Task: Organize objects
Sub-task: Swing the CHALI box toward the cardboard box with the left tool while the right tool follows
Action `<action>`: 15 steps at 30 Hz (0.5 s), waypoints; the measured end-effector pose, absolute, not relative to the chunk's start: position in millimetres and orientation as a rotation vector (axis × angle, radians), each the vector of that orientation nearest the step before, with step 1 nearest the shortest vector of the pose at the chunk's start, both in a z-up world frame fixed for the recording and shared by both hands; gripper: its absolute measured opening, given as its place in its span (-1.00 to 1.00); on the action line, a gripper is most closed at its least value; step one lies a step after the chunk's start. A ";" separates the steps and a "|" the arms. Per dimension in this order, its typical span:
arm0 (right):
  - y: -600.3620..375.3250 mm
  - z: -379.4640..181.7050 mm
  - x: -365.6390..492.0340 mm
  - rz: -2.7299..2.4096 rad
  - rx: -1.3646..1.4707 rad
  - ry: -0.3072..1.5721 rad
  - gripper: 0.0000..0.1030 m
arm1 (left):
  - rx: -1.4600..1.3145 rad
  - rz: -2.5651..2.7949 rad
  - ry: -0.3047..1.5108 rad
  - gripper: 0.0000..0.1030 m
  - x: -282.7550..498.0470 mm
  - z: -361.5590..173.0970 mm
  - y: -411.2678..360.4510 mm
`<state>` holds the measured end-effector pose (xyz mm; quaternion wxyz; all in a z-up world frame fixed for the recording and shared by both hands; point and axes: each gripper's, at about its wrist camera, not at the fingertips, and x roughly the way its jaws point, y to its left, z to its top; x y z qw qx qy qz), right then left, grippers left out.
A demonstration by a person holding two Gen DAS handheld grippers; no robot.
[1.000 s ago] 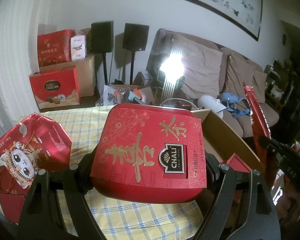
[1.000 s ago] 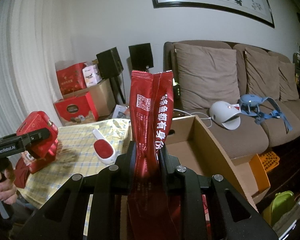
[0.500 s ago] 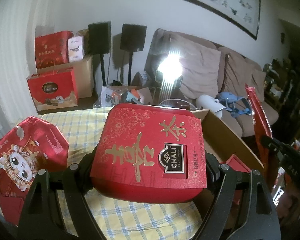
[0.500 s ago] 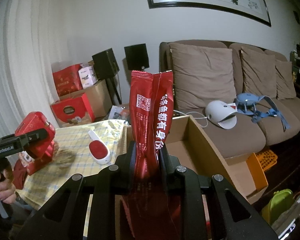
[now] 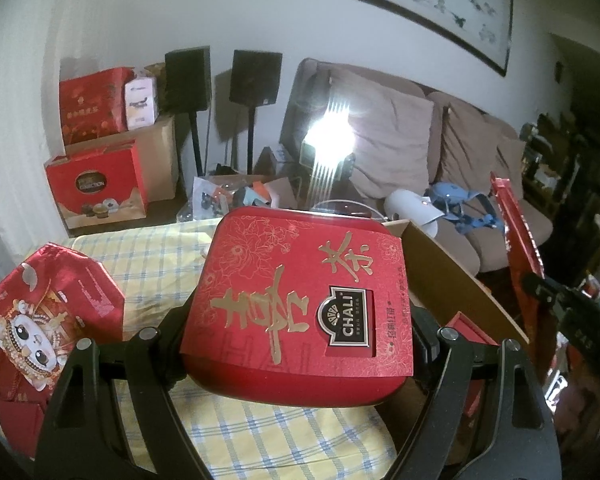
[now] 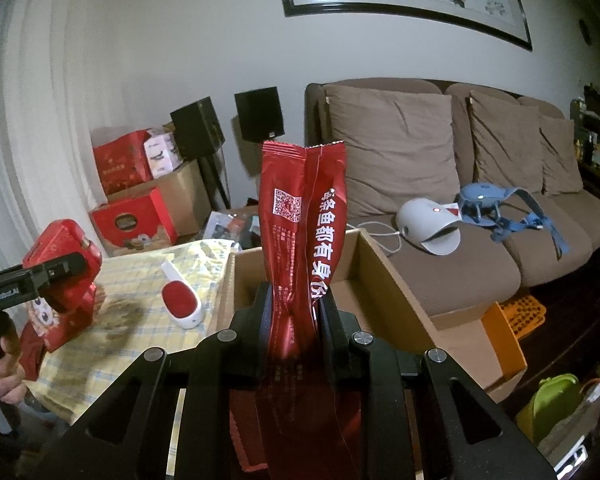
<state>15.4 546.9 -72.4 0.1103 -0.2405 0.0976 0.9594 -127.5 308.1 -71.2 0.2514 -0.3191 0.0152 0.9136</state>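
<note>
My left gripper (image 5: pixel 298 332) is shut on a flat red CHALI tea box (image 5: pixel 300 300) with gold characters, held above the checked tablecloth (image 5: pixel 152 256). In the right wrist view the same box (image 6: pixel 64 248) shows at the far left in the left gripper (image 6: pixel 40 276), with a person's hand (image 6: pixel 0 364) below it. My right gripper (image 6: pixel 294 312) is shut on a tall red foil pouch (image 6: pixel 304 216) standing upright over the open cardboard box (image 6: pixel 384 276). From the left wrist view the pouch (image 5: pixel 516 232) stands at the right, beyond the cardboard box (image 5: pixel 452 276).
An octagonal red gift box (image 5: pixel 48 312) with a cartoon face sits at the table's left. A red-and-white lint brush (image 6: pixel 182 300) lies on the cloth. Behind are a sofa (image 6: pixel 440 184), speakers and stacked red cartons (image 5: pixel 96 188). An orange crate (image 6: pixel 516 316) is on the floor.
Both grips hold as before. The two views have only drifted slightly.
</note>
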 end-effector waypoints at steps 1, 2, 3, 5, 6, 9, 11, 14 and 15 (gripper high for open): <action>547.5 -72.3 15.9 2.815 -0.706 0.284 -0.58 | -0.869 2.483 0.043 0.58 -127.7 -71.4 309.2; 548.9 -72.3 16.9 2.811 -0.703 0.287 -0.58 | -0.869 2.482 0.043 0.58 -127.8 -71.5 309.8; 550.6 -72.3 18.0 2.809 -0.701 0.292 -0.58 | -0.869 2.479 0.042 0.58 -127.8 -71.6 310.6; 553.1 -72.1 19.6 2.803 -0.698 0.295 -0.58 | -0.869 2.475 0.044 0.58 -127.8 -71.6 313.1; 554.3 -71.9 20.4 2.801 -0.697 0.296 -0.58 | -0.869 2.472 0.045 0.58 -127.8 -71.5 314.2; 557.7 -71.4 21.8 2.791 -0.694 0.300 -0.58 | -0.866 2.465 0.045 0.58 -126.4 -71.1 317.3; 559.0 -71.0 21.9 2.786 -0.694 0.299 -0.58 | -0.866 2.460 0.045 0.58 -125.6 -70.8 319.8; 560.6 -70.8 23.4 2.783 -0.691 0.301 -0.58 | -0.861 2.455 0.047 0.58 -124.5 -70.2 322.0; 561.2 -70.9 23.7 2.782 -0.690 0.301 -0.58 | -0.860 2.454 0.047 0.58 -124.9 -69.9 322.6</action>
